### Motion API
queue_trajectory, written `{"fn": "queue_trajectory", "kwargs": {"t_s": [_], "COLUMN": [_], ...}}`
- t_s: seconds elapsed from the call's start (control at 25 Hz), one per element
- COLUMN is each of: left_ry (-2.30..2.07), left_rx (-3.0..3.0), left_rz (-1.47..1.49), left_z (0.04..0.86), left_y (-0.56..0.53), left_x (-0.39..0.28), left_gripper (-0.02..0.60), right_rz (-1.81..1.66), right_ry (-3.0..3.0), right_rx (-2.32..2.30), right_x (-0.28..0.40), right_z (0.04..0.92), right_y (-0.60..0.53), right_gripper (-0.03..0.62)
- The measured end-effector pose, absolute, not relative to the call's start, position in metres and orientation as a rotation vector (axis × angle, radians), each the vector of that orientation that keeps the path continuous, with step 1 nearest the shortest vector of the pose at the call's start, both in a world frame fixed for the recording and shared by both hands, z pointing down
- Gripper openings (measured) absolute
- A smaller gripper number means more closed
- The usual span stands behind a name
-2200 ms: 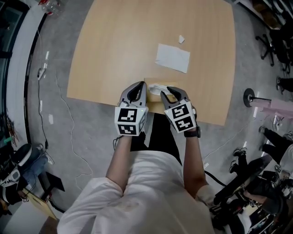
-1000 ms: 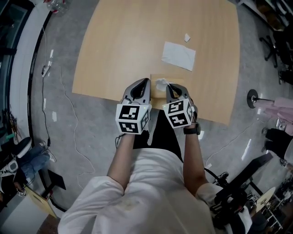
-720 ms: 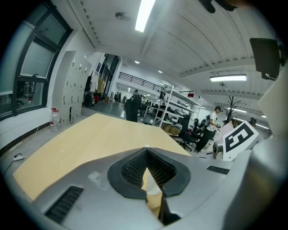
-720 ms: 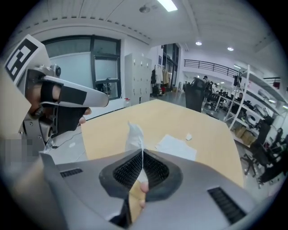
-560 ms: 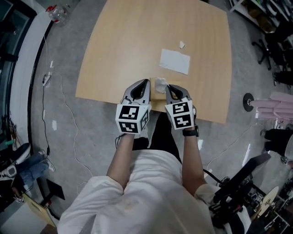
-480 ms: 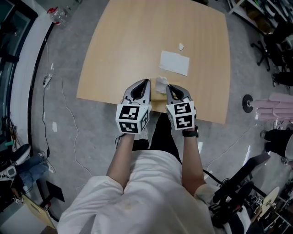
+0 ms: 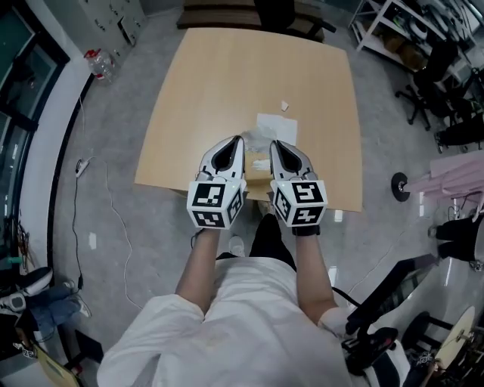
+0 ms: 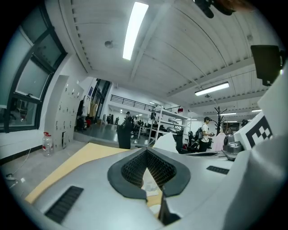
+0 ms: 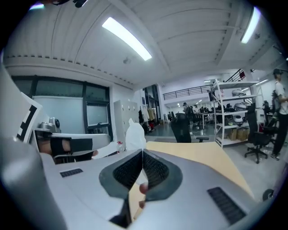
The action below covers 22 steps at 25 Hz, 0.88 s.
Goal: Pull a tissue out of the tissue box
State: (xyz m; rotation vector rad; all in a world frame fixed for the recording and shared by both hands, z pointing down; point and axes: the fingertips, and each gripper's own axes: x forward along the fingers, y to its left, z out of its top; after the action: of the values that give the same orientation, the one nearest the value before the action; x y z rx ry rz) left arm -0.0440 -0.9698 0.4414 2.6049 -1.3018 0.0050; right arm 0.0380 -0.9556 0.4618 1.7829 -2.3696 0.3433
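Note:
Both grippers hang side by side above the near edge of the wooden table. Between and below them sits the tan tissue box. My right gripper is shut on a white tissue, whose tip pokes up just left of the jaw tips. That tissue also shows beside my left gripper. The left gripper has its tips together, and I see nothing clamped in them. More white tissue and the box show through the gap below its tips.
A flat tissue and a small white scrap lie on the table beyond the box. A dark chair stands at the far end. Shelves and office chairs stand on the right. A cable and a bottle lie on the floor at left.
Both grippers have risen well above the box, and the right one has rolled. The tissue came up with the right gripper, out of the box's opening.

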Motion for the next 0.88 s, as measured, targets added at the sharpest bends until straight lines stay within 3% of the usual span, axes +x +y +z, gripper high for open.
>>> {"fn": "queue_trajectory", "kwargs": {"t_s": [0.32, 0.88], "left_ry": [-1.336, -1.460], "left_rx": [2.684, 2.672], "left_rz": [-0.163, -0.221], "left_z": [0.357, 0.320], "left_y": [-0.919, -0.920], "left_x": [-0.049, 0.001], "left_gripper": [-0.006, -0.006], "right_rz": [0.204, 0.143], "right_ry": [-2.428, -2.429], "right_rx": [1.985, 1.983], "right_x": [0.039, 0.102], "right_z": [0.365, 0.330], "right_y": [-0.903, -0.911], "right_gripper": [0.008, 0.006]}}
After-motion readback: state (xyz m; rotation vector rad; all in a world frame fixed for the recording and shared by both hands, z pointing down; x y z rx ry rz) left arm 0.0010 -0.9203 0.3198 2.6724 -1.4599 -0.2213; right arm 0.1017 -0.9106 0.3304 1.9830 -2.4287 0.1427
